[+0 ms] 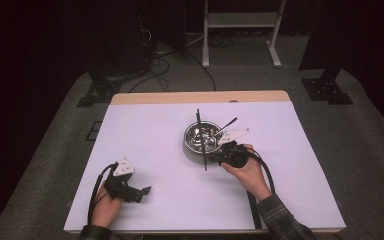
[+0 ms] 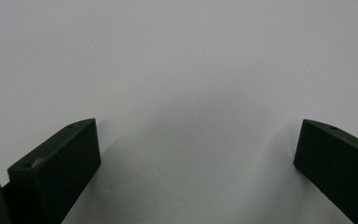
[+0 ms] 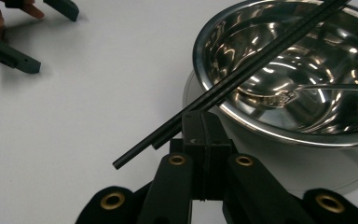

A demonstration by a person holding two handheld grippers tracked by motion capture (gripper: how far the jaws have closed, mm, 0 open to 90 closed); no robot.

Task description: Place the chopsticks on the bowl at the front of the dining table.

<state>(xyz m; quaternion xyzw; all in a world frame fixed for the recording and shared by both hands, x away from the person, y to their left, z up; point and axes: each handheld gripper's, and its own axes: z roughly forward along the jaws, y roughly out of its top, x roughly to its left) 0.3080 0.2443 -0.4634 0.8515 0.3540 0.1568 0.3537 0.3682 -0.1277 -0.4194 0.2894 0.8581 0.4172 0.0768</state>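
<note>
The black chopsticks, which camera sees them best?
The right gripper view: the black chopsticks lie large and sharp across the steel bowl rim, above the shut right gripper. The high view shows them as a thin dark line over the bowl. The left gripper view faces bare table.

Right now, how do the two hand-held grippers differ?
The left gripper has its fingers spread wide with nothing between them; the right gripper is shut on the black chopsticks. The left rests away from the steel bowl; the right sits beside it. Both are black.
</note>
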